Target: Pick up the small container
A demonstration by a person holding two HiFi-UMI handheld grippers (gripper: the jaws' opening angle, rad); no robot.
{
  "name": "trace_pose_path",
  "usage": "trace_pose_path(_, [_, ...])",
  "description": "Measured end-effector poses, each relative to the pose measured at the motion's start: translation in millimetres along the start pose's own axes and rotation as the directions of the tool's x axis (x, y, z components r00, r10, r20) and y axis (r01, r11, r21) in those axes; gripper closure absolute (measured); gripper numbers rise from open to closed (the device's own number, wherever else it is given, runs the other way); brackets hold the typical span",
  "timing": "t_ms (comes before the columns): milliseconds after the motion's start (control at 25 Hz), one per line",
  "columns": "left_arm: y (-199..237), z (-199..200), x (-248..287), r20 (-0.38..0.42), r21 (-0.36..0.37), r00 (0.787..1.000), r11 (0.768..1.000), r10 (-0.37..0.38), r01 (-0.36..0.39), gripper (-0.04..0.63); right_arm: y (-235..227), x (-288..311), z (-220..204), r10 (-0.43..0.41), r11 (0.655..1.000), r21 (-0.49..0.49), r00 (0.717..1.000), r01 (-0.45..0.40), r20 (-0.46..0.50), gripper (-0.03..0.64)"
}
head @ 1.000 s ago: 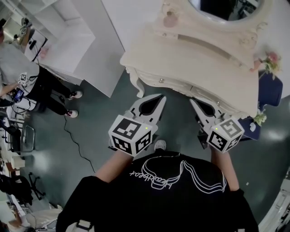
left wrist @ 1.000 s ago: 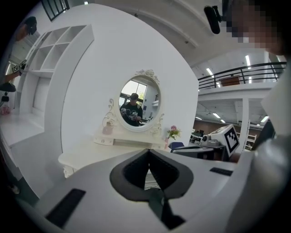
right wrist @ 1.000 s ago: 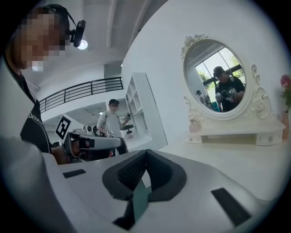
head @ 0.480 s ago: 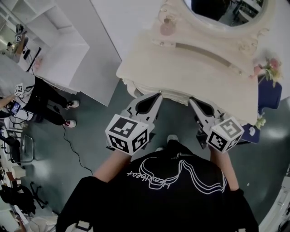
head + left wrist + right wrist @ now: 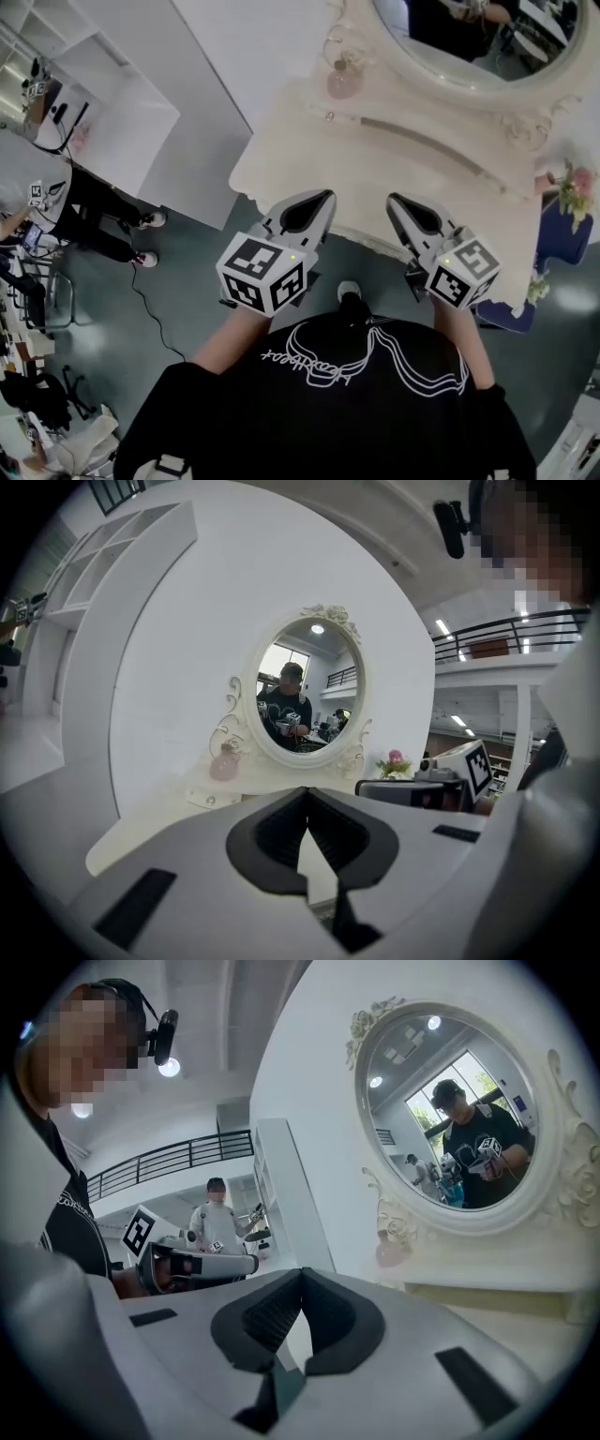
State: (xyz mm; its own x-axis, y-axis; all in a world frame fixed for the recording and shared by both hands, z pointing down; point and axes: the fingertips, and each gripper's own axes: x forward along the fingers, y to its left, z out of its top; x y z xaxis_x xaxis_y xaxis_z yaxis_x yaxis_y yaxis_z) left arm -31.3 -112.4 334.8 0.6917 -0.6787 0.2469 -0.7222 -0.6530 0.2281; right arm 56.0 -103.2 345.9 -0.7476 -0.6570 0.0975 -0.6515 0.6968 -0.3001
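Observation:
The small container (image 5: 340,82) is a pink, round bottle-like pot at the back left of the cream vanity top (image 5: 403,159), beside the oval mirror (image 5: 469,37). It also shows in the left gripper view as the pink container (image 5: 225,761), and faintly in the right gripper view as the same container (image 5: 389,1251). My left gripper (image 5: 323,195) hangs over the vanity's front edge, shut and empty. My right gripper (image 5: 394,199) is level with it to the right, also shut with nothing in it. Both are well short of the container. The left gripper (image 5: 307,791) and right gripper (image 5: 300,1274) show pads touching.
A white shelf unit (image 5: 122,122) and a white panel stand left of the vanity. A flower sprig (image 5: 577,183) sits at the vanity's right end, above a blue seat (image 5: 562,234). A seated person (image 5: 56,192) and a cable on the floor (image 5: 155,291) are at the far left.
The view has closed in on the vanity. Both grippers, still shut, have moved from over the floor to over the vanity's front edge.

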Motion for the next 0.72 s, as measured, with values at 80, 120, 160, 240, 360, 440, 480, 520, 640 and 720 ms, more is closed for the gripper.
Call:
trace_pose_path(80, [3.5,7.5,18.9,0.002,0.004,1.000,1.000,0.005,-0.005,0.592,-18.5,6.4,7.7,0.012,1.000,-0.008,1.000,-0.012,-0.005,0.614])
trace_pose_path(120, [4.4,12.2,27.3,0.007,0.009,1.000,1.000,0.006,-0.006,0.592,-26.8,9.4,11.9,0.019,1.000,-0.014,1.000,-0.019,-0.006,0.614])
trace_pose_path(160, [5.1,17.3,34.8,0.015,0.014,1.000,1.000,0.008,-0.009,0.592,-34.5,12.3,16.1,0.024,1.000,-0.020,1.000,-0.024,-0.006,0.614])
trace_pose_path(240, [7.0,25.7,46.4,0.027,0.021,0.999,1.000,0.017,-0.018,0.592,-47.0,16.9,24.0,0.032,0.999,-0.028,0.999,-0.032,-0.003,0.614])
trace_pose_path(360, [11.4,32.3,56.3,0.030,0.028,0.999,0.999,0.029,-0.030,0.592,-55.2,20.1,31.2,0.041,0.998,-0.042,0.999,-0.041,0.001,0.614])
trace_pose_path(440, [15.0,36.8,60.3,0.036,0.038,0.999,0.999,0.031,-0.033,0.592,-58.8,22.3,32.5,0.044,0.998,-0.047,0.999,-0.044,0.001,0.614])
trace_pose_path(480, [17.2,39.1,62.4,0.040,0.046,0.999,0.998,0.033,-0.035,0.592,-61.6,24.2,32.2,0.045,0.998,-0.046,0.999,-0.045,-0.002,0.614])
trace_pose_path(520, [19.9,41.3,65.0,0.042,0.055,0.999,0.998,0.035,-0.037,0.592,-65.3,27.2,32.2,0.044,0.998,-0.043,0.999,-0.045,-0.004,0.614])
trace_pose_path(640, [30.8,48.3,74.1,0.044,0.078,0.998,0.996,0.034,-0.038,0.592,-73.5,40.8,36.3,0.047,0.998,-0.037,0.999,-0.047,-0.002,0.614])
trace_pose_path(720, [40.0,53.2,80.7,0.048,0.081,0.999,0.996,0.025,-0.029,0.592,-76.4,51.0,41.0,0.049,0.998,-0.045,0.999,-0.049,-0.001,0.614])
